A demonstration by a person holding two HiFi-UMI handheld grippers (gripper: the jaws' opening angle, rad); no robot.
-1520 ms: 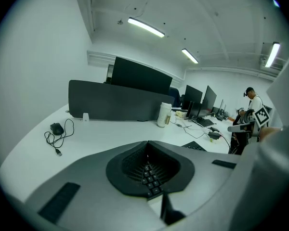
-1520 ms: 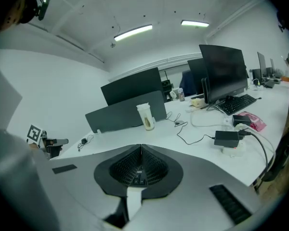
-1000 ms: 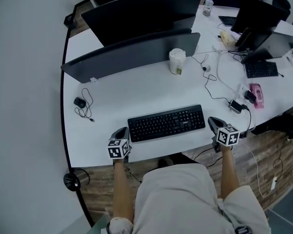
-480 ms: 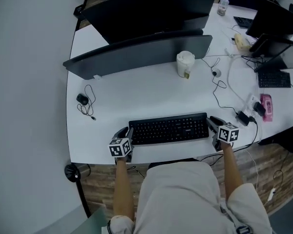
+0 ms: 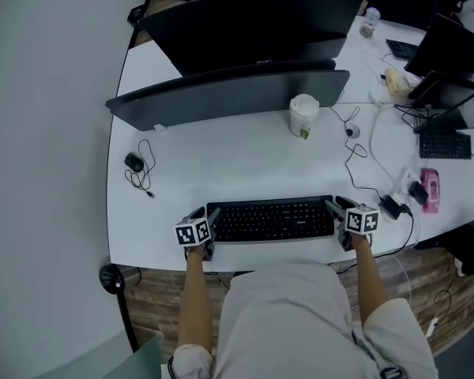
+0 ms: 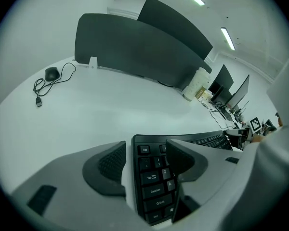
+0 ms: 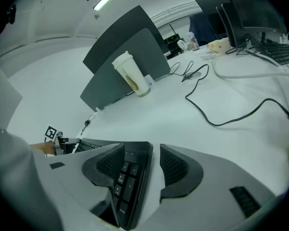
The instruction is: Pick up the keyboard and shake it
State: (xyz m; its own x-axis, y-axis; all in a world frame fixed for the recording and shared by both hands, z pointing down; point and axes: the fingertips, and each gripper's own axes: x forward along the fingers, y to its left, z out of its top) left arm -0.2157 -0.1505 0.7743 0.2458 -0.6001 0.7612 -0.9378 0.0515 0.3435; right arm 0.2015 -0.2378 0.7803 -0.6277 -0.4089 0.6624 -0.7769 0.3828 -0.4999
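Note:
A black keyboard (image 5: 270,219) lies flat on the white desk (image 5: 221,160), near its front edge. My left gripper (image 5: 208,221) is at its left end, and the Esc and Tab keys show between the jaws in the left gripper view (image 6: 147,150). My right gripper (image 5: 336,209) is at the right end, with the number pad (image 7: 127,174) between its jaws (image 7: 142,158). Both pairs of jaws are opening. Each straddles the keyboard's end without pressing on it: bare desk shows between the outer pad (image 7: 174,166) and the keyboard's edge.
A grey partition panel (image 5: 229,95) and a dark monitor (image 5: 253,18) stand behind the keyboard. A white cup (image 5: 303,115) sits mid-desk. A mouse with a coiled cable (image 5: 133,164) lies at the left. Cables (image 5: 355,160), a pink item (image 5: 430,189) and another keyboard (image 5: 445,144) are at the right.
Both grippers have moved inward from beside the keyboard onto its two ends, and their jaws have gone from shut to open. The keyboard itself has not moved on the desk.

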